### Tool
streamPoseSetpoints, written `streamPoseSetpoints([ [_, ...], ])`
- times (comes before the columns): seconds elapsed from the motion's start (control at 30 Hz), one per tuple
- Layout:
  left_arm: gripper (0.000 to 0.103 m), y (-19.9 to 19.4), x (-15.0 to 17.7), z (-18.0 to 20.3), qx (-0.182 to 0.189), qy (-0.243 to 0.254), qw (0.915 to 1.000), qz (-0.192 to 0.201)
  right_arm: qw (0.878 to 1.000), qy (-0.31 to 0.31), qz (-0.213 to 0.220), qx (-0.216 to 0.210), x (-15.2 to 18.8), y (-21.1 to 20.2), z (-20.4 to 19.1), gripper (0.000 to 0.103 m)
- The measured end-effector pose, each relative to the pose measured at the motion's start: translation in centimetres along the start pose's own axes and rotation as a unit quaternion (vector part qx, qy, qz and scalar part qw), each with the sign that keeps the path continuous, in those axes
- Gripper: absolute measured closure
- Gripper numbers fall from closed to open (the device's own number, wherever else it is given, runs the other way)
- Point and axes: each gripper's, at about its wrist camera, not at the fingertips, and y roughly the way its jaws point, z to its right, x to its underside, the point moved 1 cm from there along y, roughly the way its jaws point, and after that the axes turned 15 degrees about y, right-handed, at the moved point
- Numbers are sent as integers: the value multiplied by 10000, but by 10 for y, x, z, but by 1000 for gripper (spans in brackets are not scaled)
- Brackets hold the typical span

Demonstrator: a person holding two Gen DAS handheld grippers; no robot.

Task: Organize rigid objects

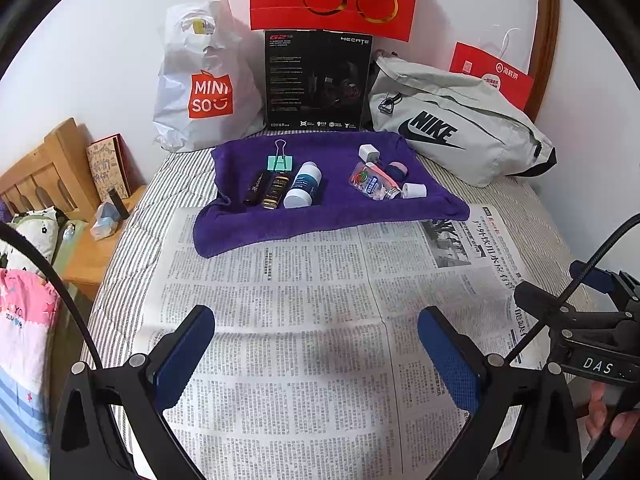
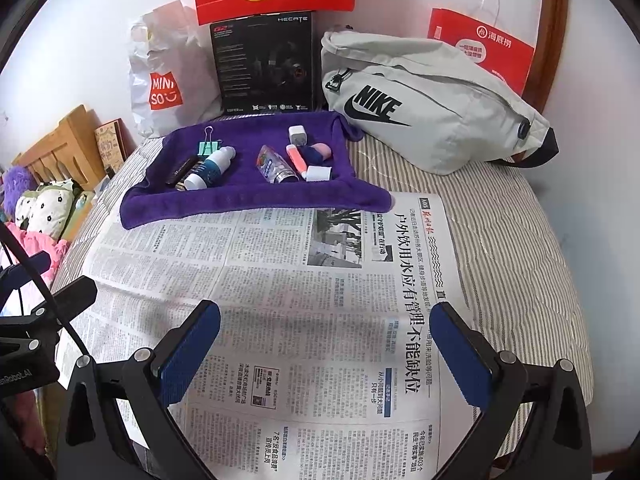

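On the bed: a purple towel lay across the far edge of a spread newspaper, its sides raised enough to act as a shallow tray.
Left group: a green binder clip, two dark tubes and a white bottle lay side by side, touching, all pointing roughly the same way, which looked like deliberate sorting.
Right group: a white plug, a clear bottle, a pink-and-blue item and a white cap sat bunched and overlapping, well apart from the left group and seemingly less ordered.
Why the paper: the newspaper appeared to serve as a bare working area in front of the towel.
Backdrop: a white shopping bag, a black box and a grey waist bag leaned along the wall.
Left gripper: held low over the newspaper, aimed forward at the towel, jaws wide and empty.
Right gripper: level beside it in the same posture, jaws wide and empty; a person's fingers showed at its handle.
Stage: judging by both tools standing well short of the objects, neither had committed to a pick.
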Motion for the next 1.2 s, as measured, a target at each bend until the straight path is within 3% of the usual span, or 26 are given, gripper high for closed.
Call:
streamPoseSetpoints([
  [1.2,0,-2,0,1,-21,-10,10000,-7,10000,33,-10,56,-1,-3,4,0],
])
